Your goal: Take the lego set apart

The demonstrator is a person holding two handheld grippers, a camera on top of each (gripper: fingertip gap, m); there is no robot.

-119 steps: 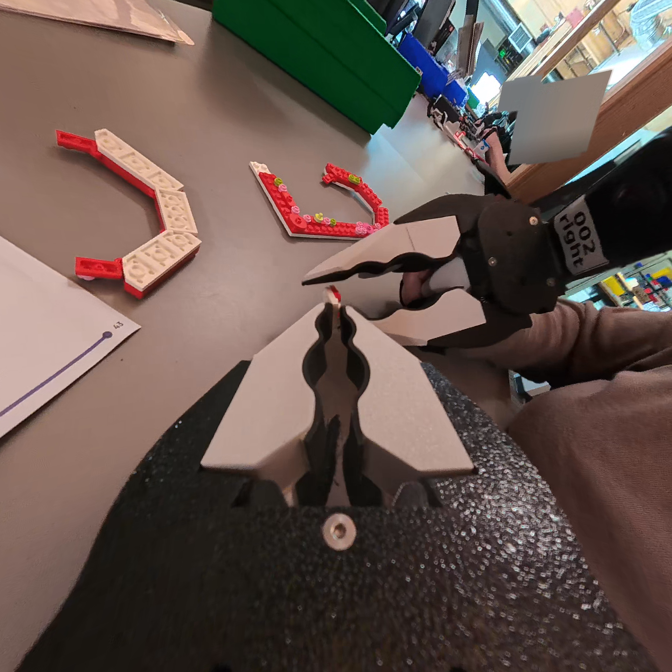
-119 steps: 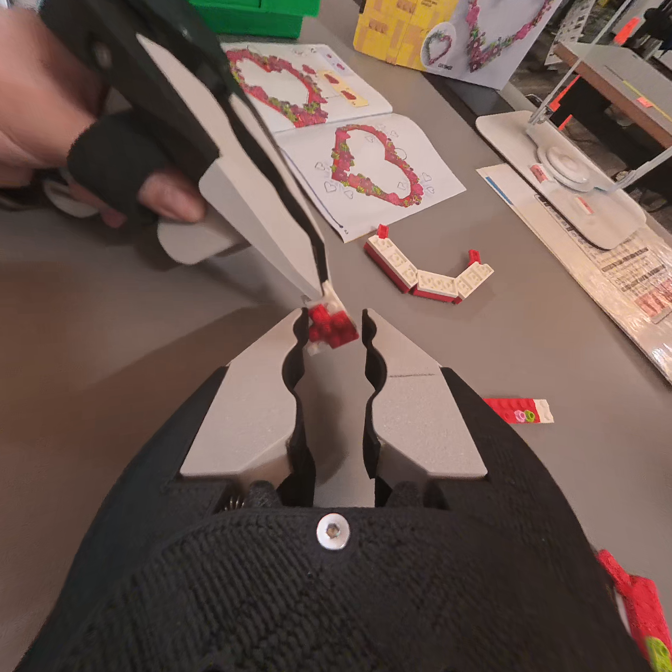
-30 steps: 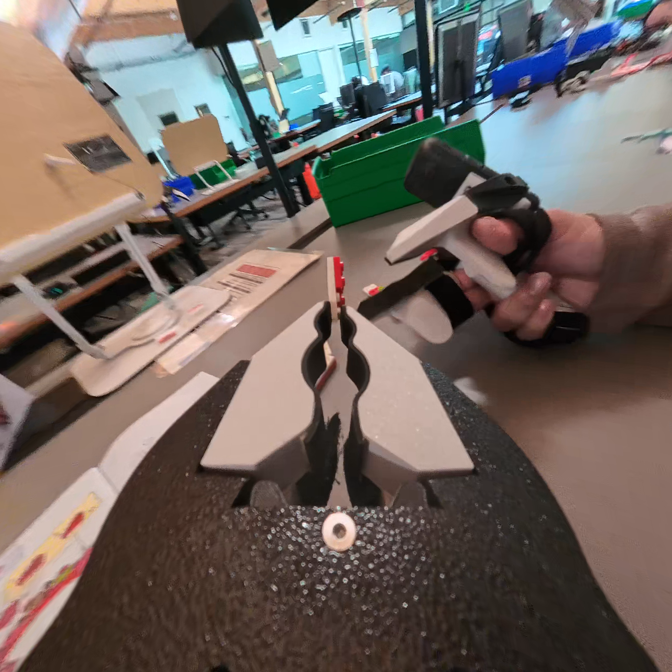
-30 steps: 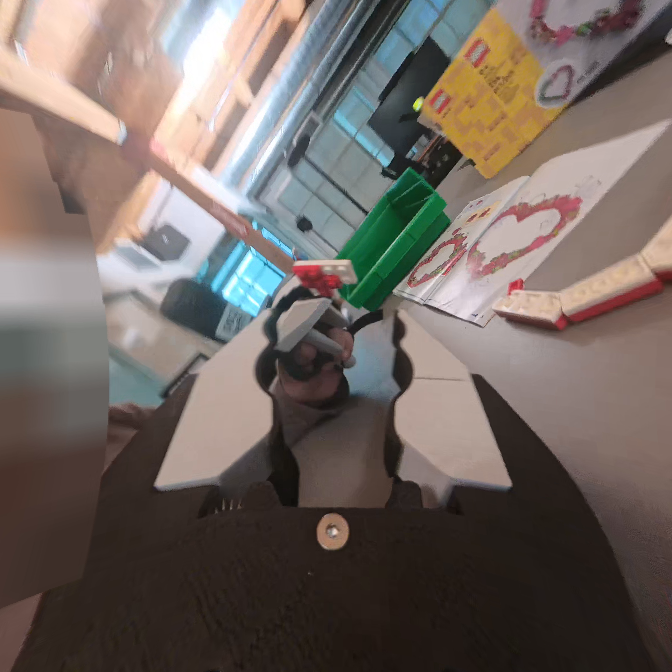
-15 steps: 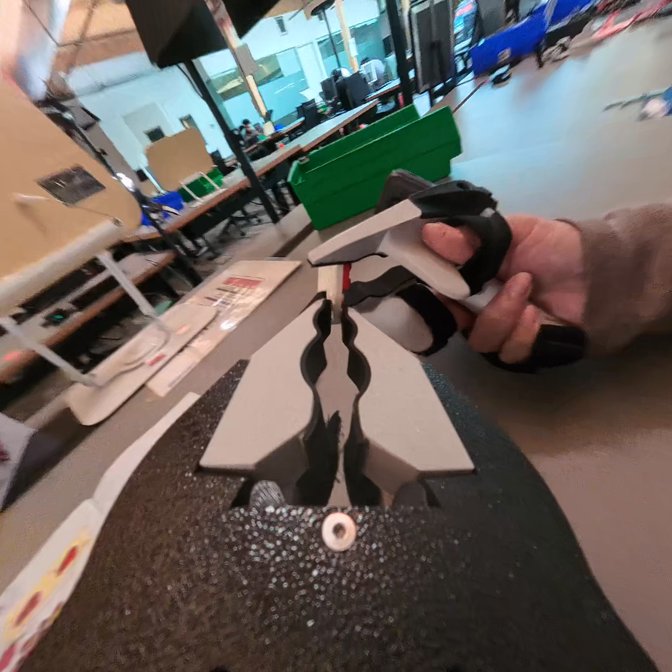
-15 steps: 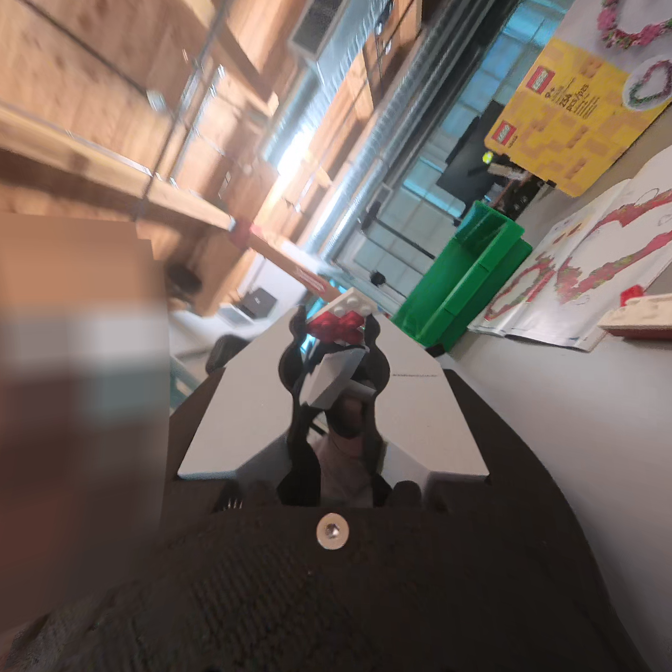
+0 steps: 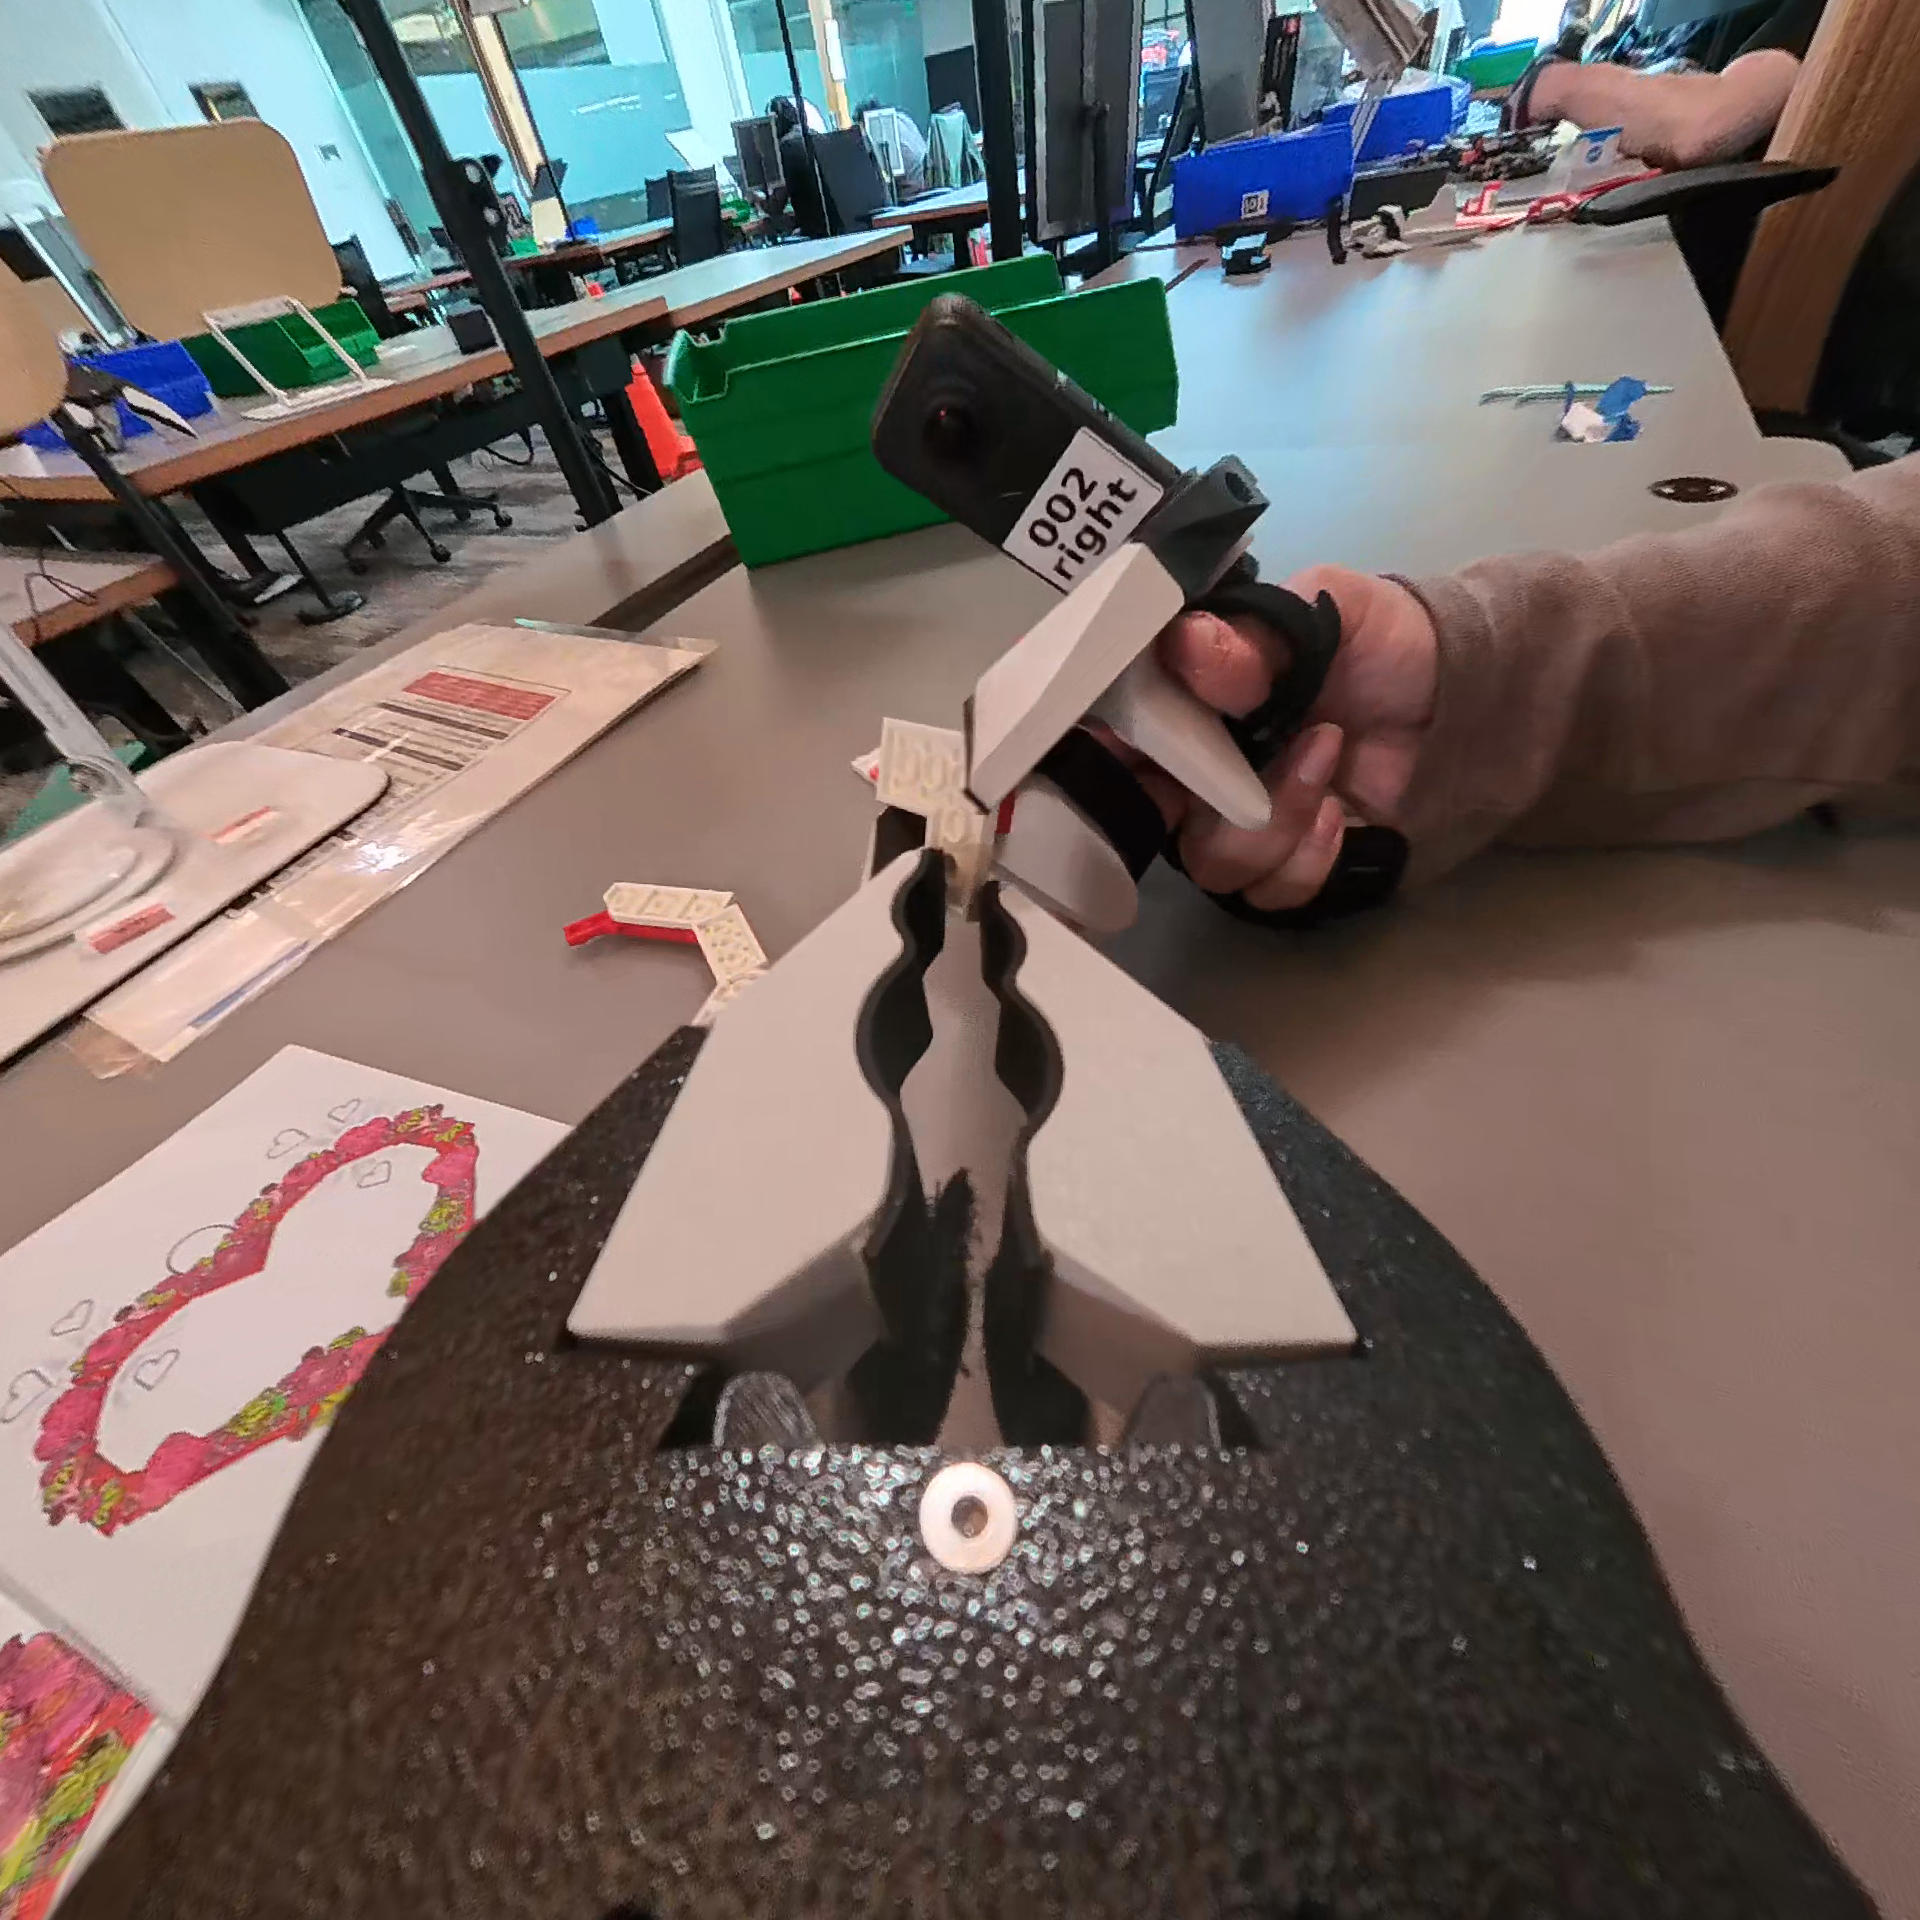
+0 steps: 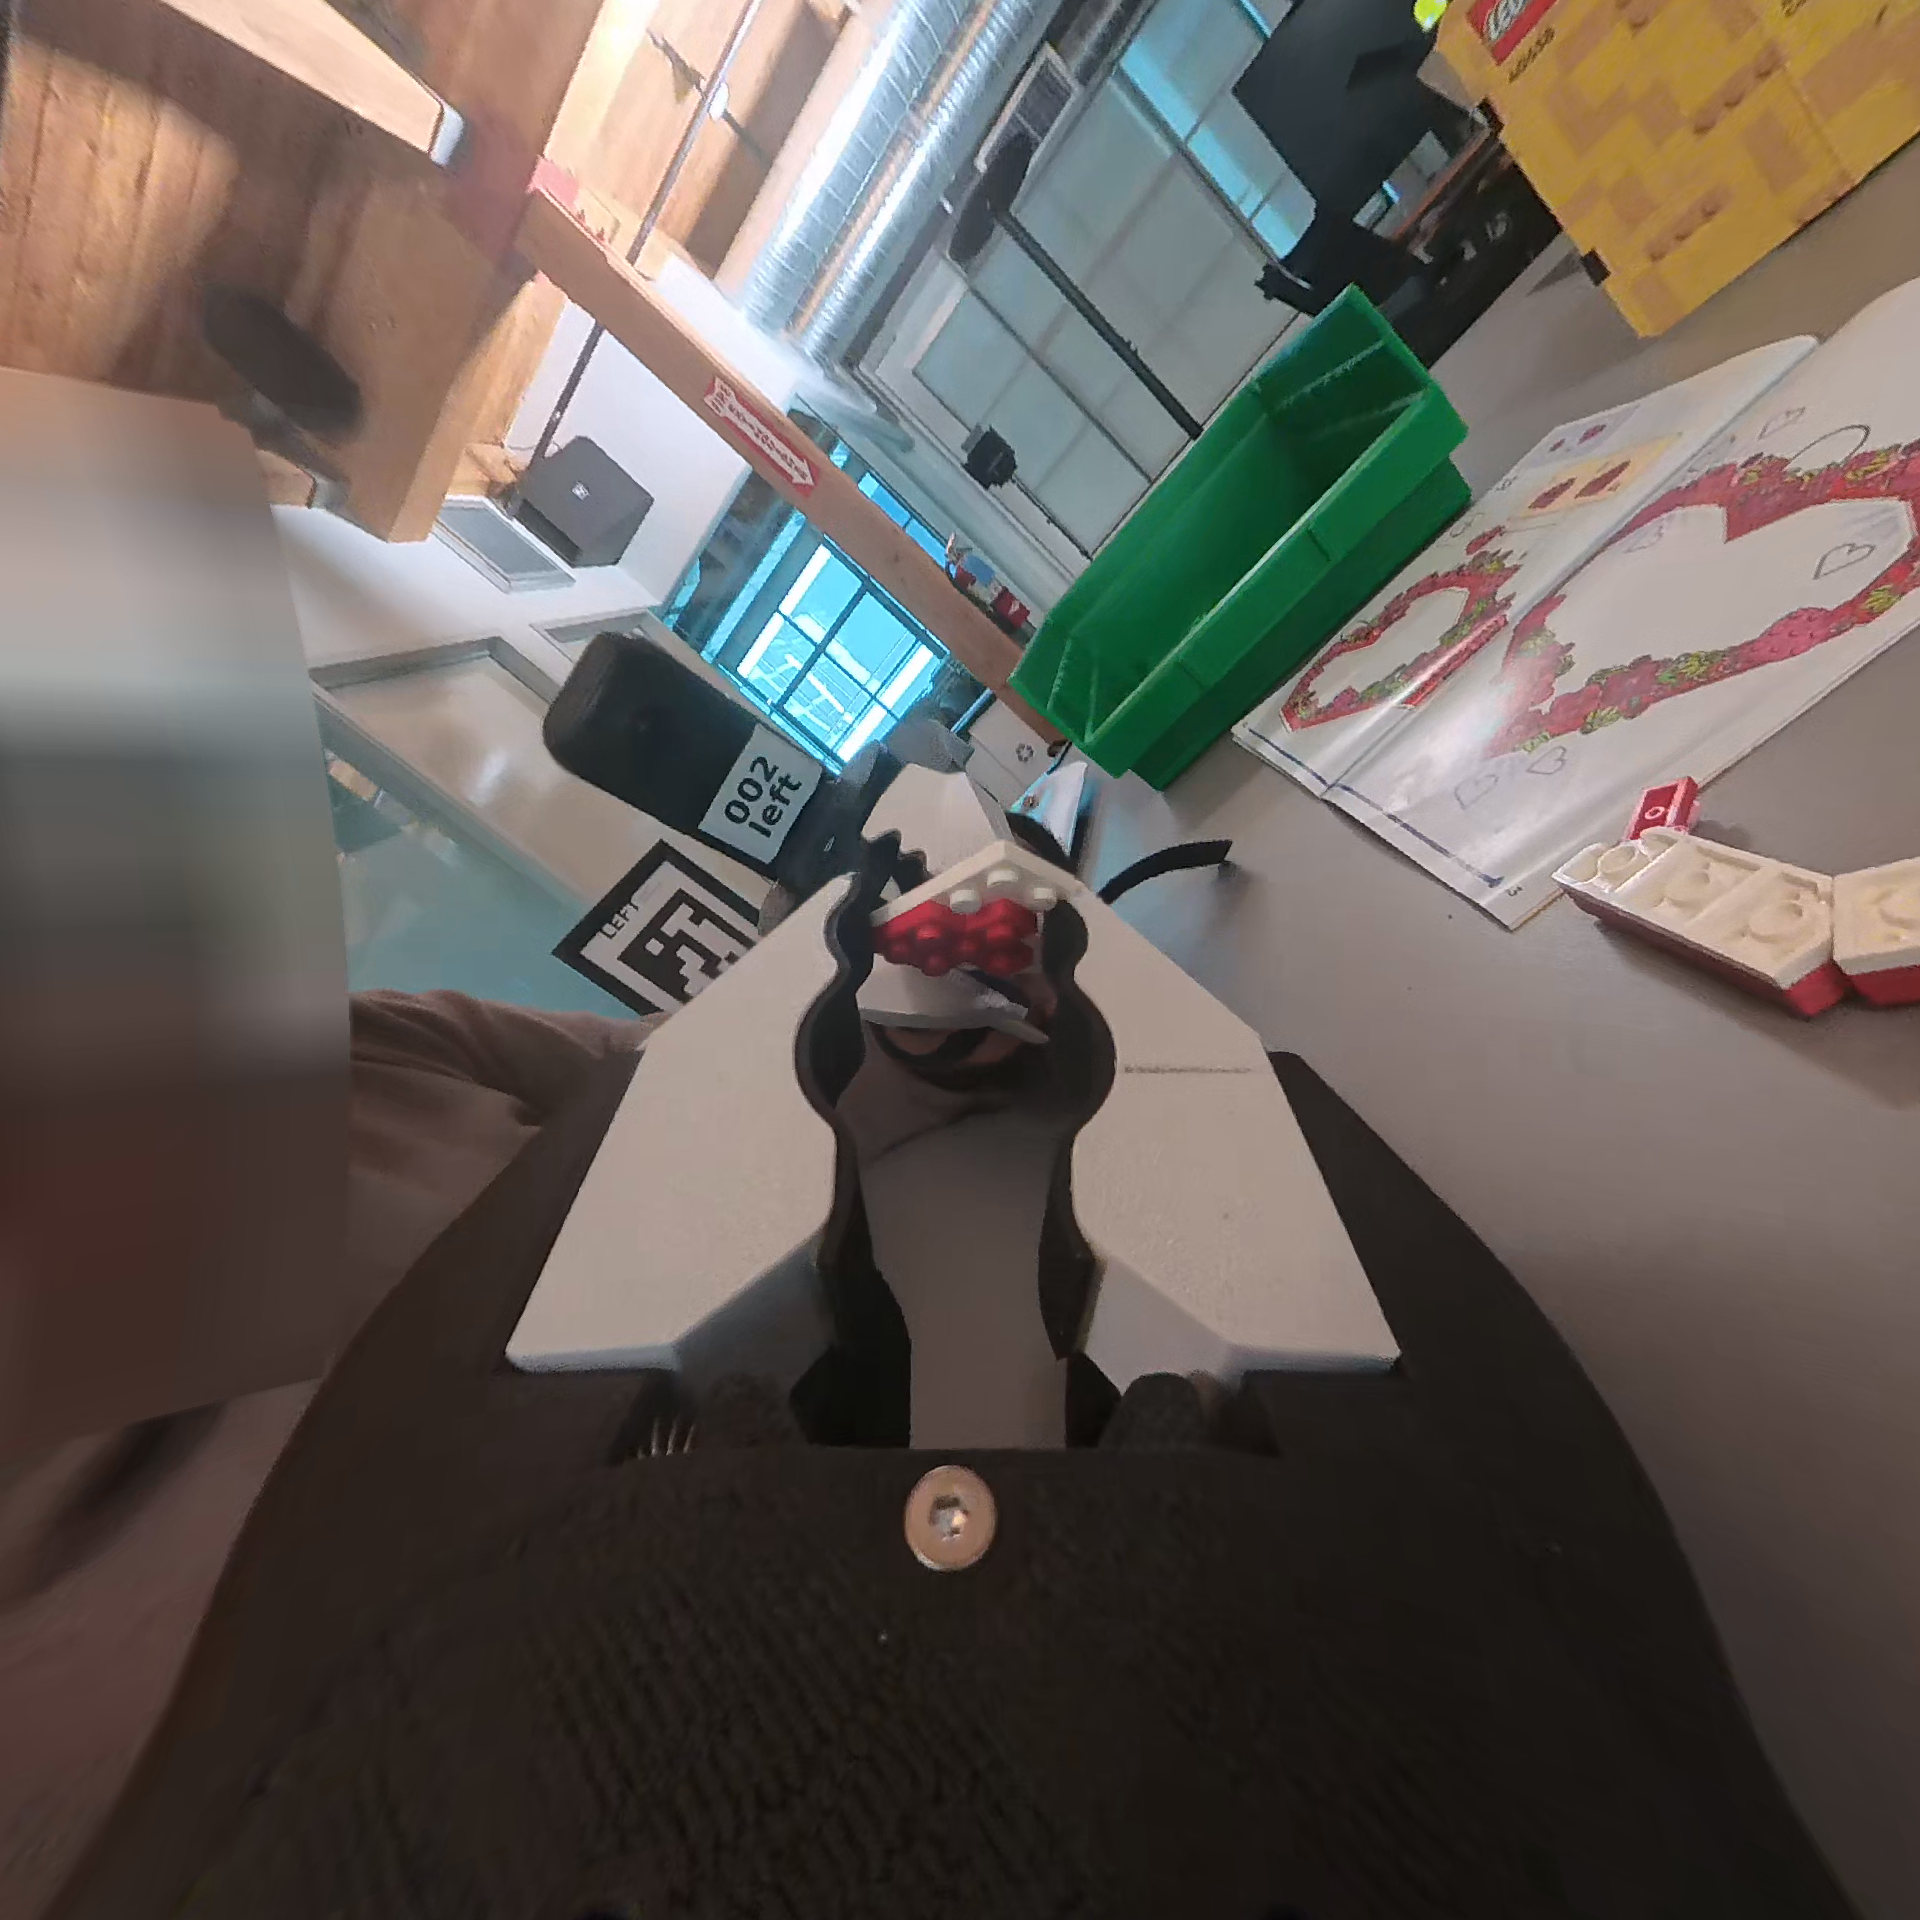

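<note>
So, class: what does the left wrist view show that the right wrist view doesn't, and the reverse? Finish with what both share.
Only the left wrist view: the left tongs pinching the white-and-red lego piece, a white cardboard envelope, and a blue bin far off.

Only the right wrist view: a yellow lego box, and the red studs of the piece between the right tongs.

Both: the lego piece, gripped by both tongs, the green bin, the heart-picture booklet, and a loose white-and-red lego strip on the grey table.

Grey table (image 7: 1558, 1143) is pretty cluttered. Green bin (image 7: 883, 436), heart-print instruction sheet (image 7: 208, 1299) and a loose white-and-red lego strip (image 7: 675, 914) all sit on it.
</note>
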